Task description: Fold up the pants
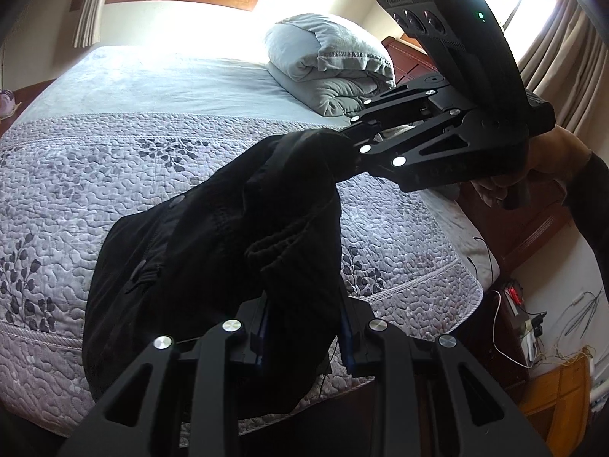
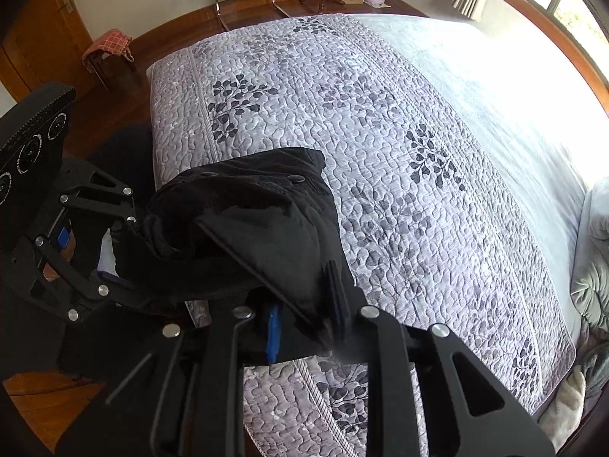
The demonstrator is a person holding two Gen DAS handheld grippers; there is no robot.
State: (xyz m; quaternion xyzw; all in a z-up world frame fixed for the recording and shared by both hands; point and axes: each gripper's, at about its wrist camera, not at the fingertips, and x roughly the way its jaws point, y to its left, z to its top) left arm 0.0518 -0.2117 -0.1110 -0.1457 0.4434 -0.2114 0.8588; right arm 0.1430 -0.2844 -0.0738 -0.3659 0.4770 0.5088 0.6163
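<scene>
One pair of black pants (image 1: 213, 236) is held bunched above the near edge of the bed (image 1: 125, 175), gripped by two grippers. The left gripper (image 1: 304, 327) is clamped narrowly on one fold of the fabric; the right gripper (image 2: 304, 327) is closed narrowly on another. One quilted bedspread (image 2: 399, 175) is shown, with one folded grey duvet (image 1: 335, 64) resting on it. Two windows are visible.

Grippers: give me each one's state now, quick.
Left gripper: shut on the black pants.
Right gripper: shut on the same pants.
</scene>
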